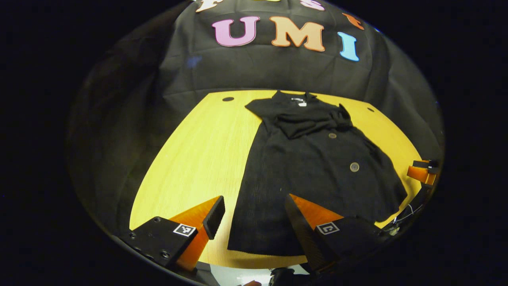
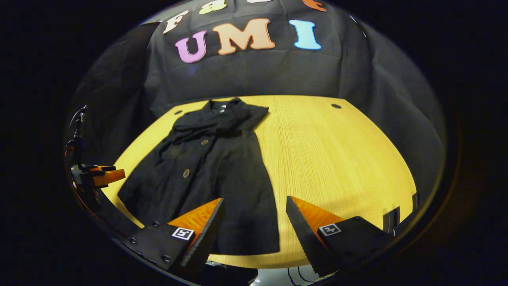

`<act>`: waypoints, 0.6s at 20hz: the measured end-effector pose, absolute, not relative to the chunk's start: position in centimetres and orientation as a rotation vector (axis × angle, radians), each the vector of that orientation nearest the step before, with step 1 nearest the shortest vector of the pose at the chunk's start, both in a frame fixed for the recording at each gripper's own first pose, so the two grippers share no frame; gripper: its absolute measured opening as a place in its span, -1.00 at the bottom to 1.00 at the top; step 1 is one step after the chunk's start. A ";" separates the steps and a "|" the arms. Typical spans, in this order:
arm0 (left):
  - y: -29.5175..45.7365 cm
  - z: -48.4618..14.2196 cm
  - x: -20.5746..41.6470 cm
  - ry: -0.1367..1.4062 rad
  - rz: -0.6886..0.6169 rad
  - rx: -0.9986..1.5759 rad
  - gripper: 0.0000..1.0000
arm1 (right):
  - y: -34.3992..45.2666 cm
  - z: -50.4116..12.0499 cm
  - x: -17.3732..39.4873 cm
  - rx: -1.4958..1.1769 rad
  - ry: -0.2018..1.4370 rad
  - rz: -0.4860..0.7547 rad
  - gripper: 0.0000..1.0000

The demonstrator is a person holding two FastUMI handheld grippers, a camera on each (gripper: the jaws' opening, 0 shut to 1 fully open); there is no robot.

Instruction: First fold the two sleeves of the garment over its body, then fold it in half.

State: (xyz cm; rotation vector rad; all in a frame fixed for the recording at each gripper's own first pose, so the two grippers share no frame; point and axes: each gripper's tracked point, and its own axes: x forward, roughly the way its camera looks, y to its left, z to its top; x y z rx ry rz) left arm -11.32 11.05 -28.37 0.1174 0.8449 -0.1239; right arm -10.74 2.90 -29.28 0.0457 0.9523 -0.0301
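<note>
The black garment (image 1: 313, 174) lies flat on the yellow wooden counter (image 1: 198, 159), collar at the far edge near the booth's black cloth wall (image 1: 278, 67), hem at the near edge. Both sleeves (image 1: 305, 123) are already folded across the chest, bunched just below the collar (one lies over the other, and where each ends is hard to tell). Two round buttons (image 1: 354, 167) show down the front of the body. The lower part spreads wide and unfolded, and the hem reaches almost to the near rim of the counter.

In the left gripper view, the left gripper (image 1: 254, 216) hangs above the near hem with its jaws wide apart and nothing between them; one finger is over bare wood, the other over cloth. The right gripper (image 1: 422, 171) shows at that view's right edge, beside the garment.

In the right gripper view, the right gripper (image 2: 254, 216) is also spread wide and empty, above the hem corner and the bare counter beside it. The left gripper sits at that view's left edge, just off the garment's side.

Small dark round holes (image 2: 336, 106) mark the far corners of the counter.
</note>
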 end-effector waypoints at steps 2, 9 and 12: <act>11.5 -29.4 -12.1 0.867 -0.126 0.124 0.89 | 2.6 -30.5 -12.3 0.040 0.988 -0.051 0.87; 12.0 -31.9 -14.3 0.926 -0.134 0.111 0.89 | 2.5 -33.8 -14.7 0.008 1.107 -0.094 0.87; 12.0 -31.8 -14.1 0.904 -0.156 0.110 0.91 | 2.5 -33.8 -14.8 0.009 1.103 -0.100 0.93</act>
